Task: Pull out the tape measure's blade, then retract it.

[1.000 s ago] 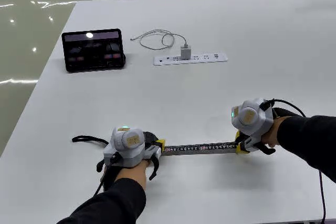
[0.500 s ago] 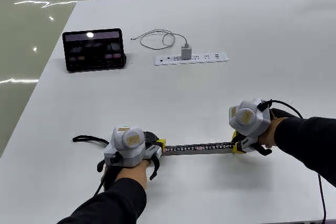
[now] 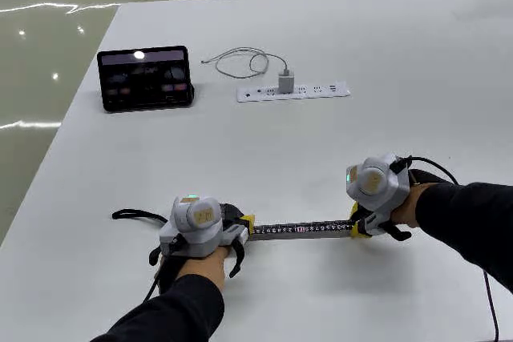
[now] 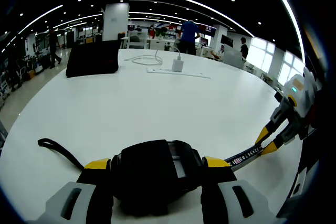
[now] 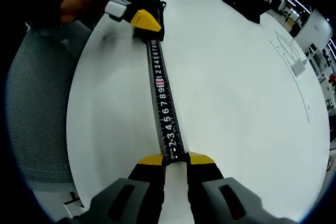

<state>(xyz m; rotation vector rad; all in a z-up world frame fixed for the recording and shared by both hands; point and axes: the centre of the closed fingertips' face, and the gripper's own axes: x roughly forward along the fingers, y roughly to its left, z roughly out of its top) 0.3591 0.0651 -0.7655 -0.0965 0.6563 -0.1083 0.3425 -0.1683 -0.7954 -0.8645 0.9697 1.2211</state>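
Note:
The black tape measure case (image 4: 157, 174) lies on the white table (image 3: 321, 150) with my left gripper (image 4: 156, 163) shut on it; the case (image 3: 231, 217) sits at the lower left in the head view. Its black strap (image 3: 132, 215) trails to the left. The grey numbered blade (image 3: 300, 229) runs out flat to the right along the table. My right gripper (image 5: 175, 158) is shut on the blade's end, and the blade (image 5: 161, 98) stretches back from it toward the case (image 5: 152, 11). In the head view the right gripper (image 3: 358, 228) is at the lower right.
A dark tablet (image 3: 146, 78) stands at the back left. A white power strip (image 3: 293, 91) with a plugged charger (image 3: 285, 82) and coiled cable (image 3: 244, 60) lies behind the work. The right gripper's cable (image 3: 433, 163) runs off right. Office chairs and people stand beyond the table.
My right gripper has moved left toward the case with the blade's end, so less blade is out. The left gripper and case have stayed put.

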